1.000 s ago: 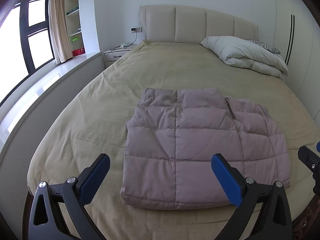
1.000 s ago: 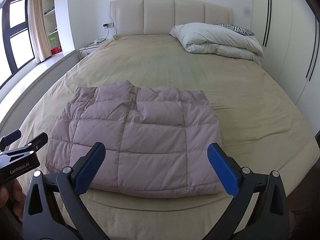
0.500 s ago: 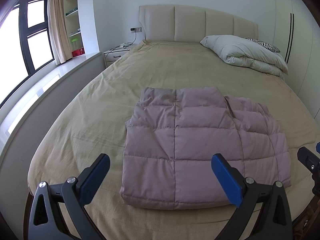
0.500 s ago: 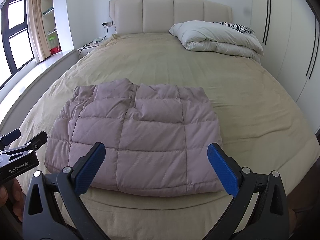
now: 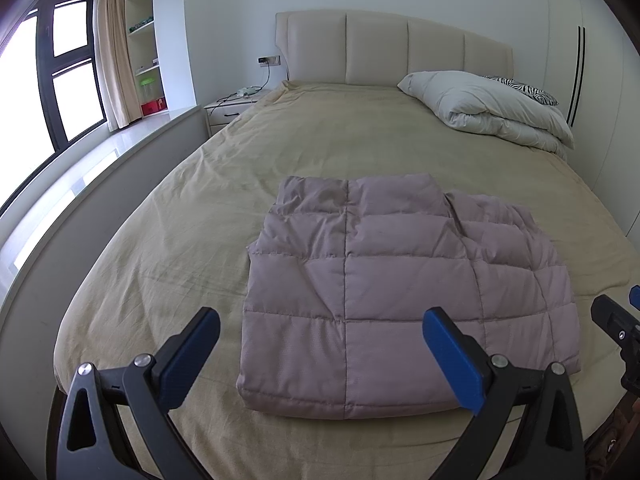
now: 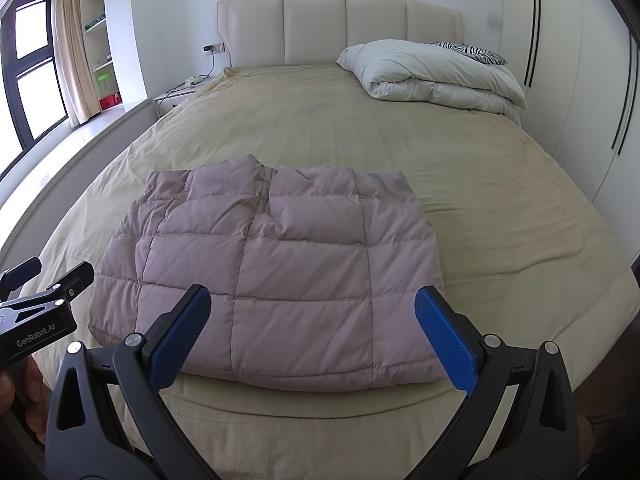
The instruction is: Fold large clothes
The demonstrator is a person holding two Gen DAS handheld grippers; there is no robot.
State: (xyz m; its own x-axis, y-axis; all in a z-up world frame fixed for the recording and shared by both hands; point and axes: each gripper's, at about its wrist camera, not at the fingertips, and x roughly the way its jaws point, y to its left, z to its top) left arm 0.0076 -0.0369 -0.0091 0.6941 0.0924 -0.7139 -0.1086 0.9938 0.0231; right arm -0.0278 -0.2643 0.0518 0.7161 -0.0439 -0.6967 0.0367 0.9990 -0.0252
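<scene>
A mauve quilted puffer jacket (image 5: 400, 288) (image 6: 280, 276) lies folded into a compact rectangle near the foot of the tan bed (image 5: 340, 148) (image 6: 500, 208). My left gripper (image 5: 320, 344) hovers open over the bed's near edge, in front of the jacket, holding nothing. My right gripper (image 6: 312, 328) is open too, just before the jacket's near edge, its blue pads (image 6: 446, 336) wide apart. Each gripper shows at the edge of the other's view.
A folded white duvet (image 5: 492, 108) (image 6: 432, 76) and a zebra-print pillow (image 6: 468, 52) lie at the head on the right. A nightstand (image 5: 230, 110) stands left of the headboard. A low ledge (image 5: 80, 184) and a window run along the left; wardrobe doors (image 6: 580, 80) on the right.
</scene>
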